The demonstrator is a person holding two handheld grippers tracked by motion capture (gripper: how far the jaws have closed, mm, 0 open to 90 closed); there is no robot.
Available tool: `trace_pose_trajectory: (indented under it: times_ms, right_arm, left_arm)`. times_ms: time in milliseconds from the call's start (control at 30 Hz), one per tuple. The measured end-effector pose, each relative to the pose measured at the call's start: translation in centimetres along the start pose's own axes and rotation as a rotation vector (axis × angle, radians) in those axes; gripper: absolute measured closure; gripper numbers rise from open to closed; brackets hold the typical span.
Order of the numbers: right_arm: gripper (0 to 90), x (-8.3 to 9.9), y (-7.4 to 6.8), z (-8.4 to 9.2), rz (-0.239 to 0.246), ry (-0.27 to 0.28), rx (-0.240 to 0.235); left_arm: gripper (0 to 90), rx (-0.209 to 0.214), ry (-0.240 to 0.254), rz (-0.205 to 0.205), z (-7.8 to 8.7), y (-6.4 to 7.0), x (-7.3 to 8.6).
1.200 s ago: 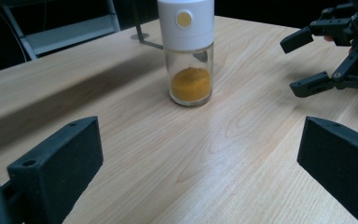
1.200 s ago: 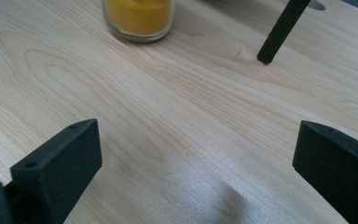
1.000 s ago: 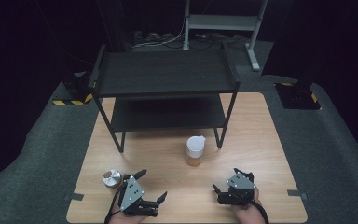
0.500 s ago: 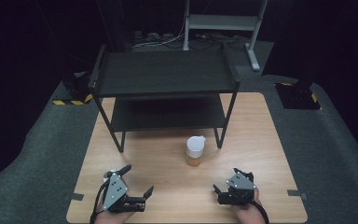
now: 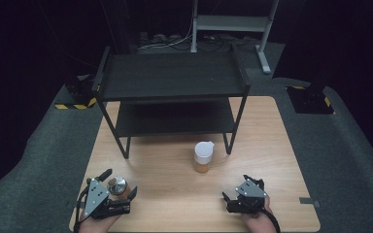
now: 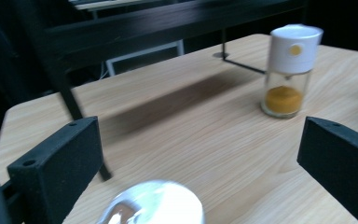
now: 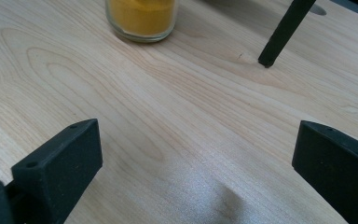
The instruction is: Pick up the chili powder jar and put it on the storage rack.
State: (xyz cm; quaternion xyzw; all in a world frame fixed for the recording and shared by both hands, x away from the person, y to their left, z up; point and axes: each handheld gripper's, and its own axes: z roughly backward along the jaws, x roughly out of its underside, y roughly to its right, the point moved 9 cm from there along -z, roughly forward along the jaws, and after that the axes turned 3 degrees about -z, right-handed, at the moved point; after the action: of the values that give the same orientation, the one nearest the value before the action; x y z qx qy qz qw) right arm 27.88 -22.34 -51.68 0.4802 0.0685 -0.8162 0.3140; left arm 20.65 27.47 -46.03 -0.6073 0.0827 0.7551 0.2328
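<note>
Step in hand looks like grabbing the small metal-lidded jar w/ the left gripper. Jaws are wide apart, jar between them at the table's near-left corner, so ease fwd, centre it, then close (lid's blurred in the left gripper view). It's short, round, shiny-topped. Right gripper also gapes, idle on the near right.

Nothing to read here: no words, brands or numbers anywhere. The closest thing to a sign is a plain orange dot on the white cap of the spice jar, and it carries no lettering.
</note>
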Motion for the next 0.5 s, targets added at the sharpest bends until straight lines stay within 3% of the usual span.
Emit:
trace_pose_trajectory:
  times_ms: [167,333,500]
  right_arm:
    - [0.8,0.0,0.1,0.0,-0.004,0.004,0.002]
    - [0.8,0.0,0.0,0.0,-0.001,0.005,0.005]
    - [0.8,0.0,0.1,0.0,-0.006,0.000,0.006]
  left_arm:
    - [0.4,0.008,0.007,0.059,0.1,-1.0,1.8]
    - [0.4,0.000,-0.021,0.045,-0.1,-1.2,3.1]
    - [0.5,0.003,-0.011,0.082,0.1,-1.7,4.1]
